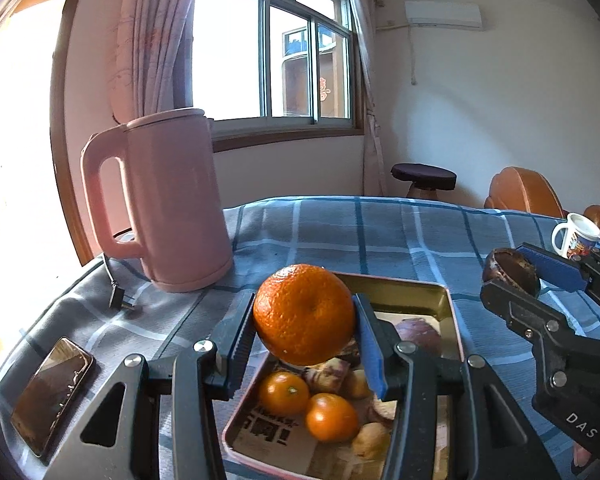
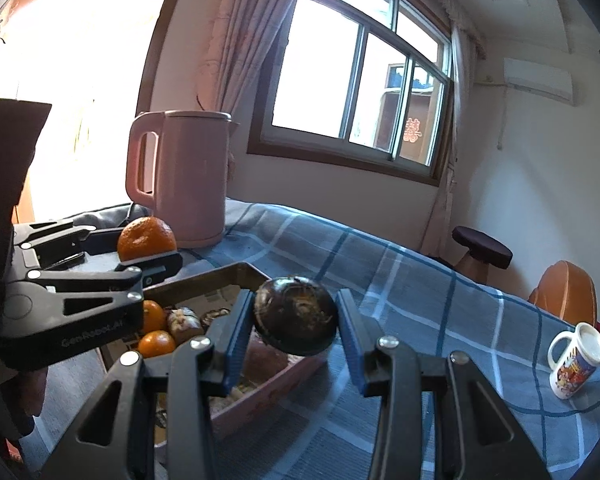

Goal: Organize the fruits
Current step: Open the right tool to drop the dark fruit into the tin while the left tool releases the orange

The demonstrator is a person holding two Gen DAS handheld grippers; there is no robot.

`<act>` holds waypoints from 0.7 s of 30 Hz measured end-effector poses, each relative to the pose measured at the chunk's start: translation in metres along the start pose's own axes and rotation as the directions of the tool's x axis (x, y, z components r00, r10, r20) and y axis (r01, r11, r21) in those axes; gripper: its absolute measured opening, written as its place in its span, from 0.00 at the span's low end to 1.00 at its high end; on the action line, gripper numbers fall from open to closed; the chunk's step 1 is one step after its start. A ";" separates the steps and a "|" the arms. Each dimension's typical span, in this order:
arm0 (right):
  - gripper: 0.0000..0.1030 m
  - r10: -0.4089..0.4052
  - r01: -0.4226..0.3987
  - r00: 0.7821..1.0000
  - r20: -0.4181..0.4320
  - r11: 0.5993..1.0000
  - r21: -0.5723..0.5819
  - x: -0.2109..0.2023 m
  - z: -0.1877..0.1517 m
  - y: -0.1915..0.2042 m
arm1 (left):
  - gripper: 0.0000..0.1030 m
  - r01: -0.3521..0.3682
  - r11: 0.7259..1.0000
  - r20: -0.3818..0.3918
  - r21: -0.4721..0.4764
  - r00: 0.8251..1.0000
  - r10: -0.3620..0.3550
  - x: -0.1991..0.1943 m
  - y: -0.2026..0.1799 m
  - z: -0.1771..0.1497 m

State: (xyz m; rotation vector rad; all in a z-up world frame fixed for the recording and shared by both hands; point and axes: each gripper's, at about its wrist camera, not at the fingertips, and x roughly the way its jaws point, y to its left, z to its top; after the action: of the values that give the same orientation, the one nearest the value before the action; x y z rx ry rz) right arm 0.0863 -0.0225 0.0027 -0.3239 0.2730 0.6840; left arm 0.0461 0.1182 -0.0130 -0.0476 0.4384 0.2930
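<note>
In the left wrist view, the left gripper [image 1: 305, 318] clenched an orange [image 1: 304, 314] above the tin [image 1: 446, 300]; the kettle [image 1: 168, 200] stood at ten o'clock. In the right wrist view, the right gripper [image 2: 296, 320] grasped a dark fruit [image 2: 296, 316] over the tin's three o'clock rim.

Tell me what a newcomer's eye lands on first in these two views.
The bright orange clamped in the left gripper, lifted above the tin tray of mixed fruit. Next, the dark round fruit gripped by the right gripper over the tray's right edge. Behind them a tall pink kettle stands on the blue checked cloth.
</note>
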 end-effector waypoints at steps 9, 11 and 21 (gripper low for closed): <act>0.43 0.021 -0.022 1.000 -0.013 1.000 -0.020 0.011 0.003 0.017 | 0.48 -0.019 1.000 -0.012 -0.008 1.000 0.019 0.003 0.014 -0.005; 0.43 0.026 -0.027 0.999 -0.019 0.999 -0.023 0.014 0.002 0.020 | 0.48 -0.021 1.000 -0.018 -0.007 1.000 0.021 0.004 0.016 -0.006; 0.43 0.054 -0.056 0.995 -0.083 0.998 -0.018 0.035 -0.006 0.032 | 0.48 -0.035 0.999 -0.052 -0.010 0.998 0.034 0.010 0.027 -0.013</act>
State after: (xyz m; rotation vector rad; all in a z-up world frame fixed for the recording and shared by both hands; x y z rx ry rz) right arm 0.0907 0.0190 -0.0216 -0.3657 0.3547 0.7293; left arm 0.0421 0.1453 -0.0284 -0.0583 0.4896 0.3289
